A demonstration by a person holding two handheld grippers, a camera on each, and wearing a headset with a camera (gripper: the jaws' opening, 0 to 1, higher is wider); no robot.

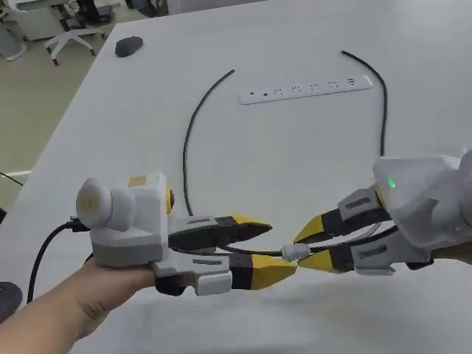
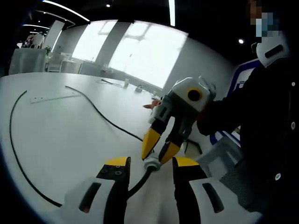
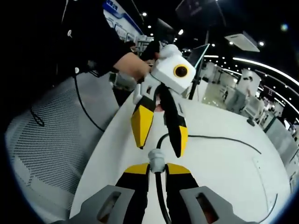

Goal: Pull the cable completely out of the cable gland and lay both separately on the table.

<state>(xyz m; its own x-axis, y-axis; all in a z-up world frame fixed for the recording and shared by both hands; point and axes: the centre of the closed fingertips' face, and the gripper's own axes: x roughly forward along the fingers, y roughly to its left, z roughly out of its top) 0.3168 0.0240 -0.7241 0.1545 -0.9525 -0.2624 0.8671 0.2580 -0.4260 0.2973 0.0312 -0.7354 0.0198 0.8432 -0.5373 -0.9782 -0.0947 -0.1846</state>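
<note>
1. Head view: small white cable gland [image 1: 293,253] with a thin black cable [image 1: 254,253] still threaded through it. Held at the very tips of the right gripper [image 1: 299,252], yellow-tipped jaws closed nearly together on it. From the gland, cable running straight into the gap of the left gripper [image 1: 279,249], jaws parted and clamping nothing. More cable trailing back along the right gripper and looping over the white bench [image 1: 295,169] beyond both grippers.
2. Left gripper view: left gripper [image 2: 150,170] wide open, gripping nothing. Black cable [image 2: 138,186] rising up the middle of the gap to the white gland [image 2: 152,164] just ahead of the tips. Gland pinched there by the right gripper [image 2: 155,158], coming in from the right.
3. Right gripper view: white gland [image 3: 156,157], round-collared, sitting between the tips of the right gripper [image 3: 157,168], narrowed on it. Cable [image 3: 160,191] dropping down the slot between those jaws. Left gripper [image 3: 160,149] just ahead, jaws spread either side of the cable's far run.
</note>
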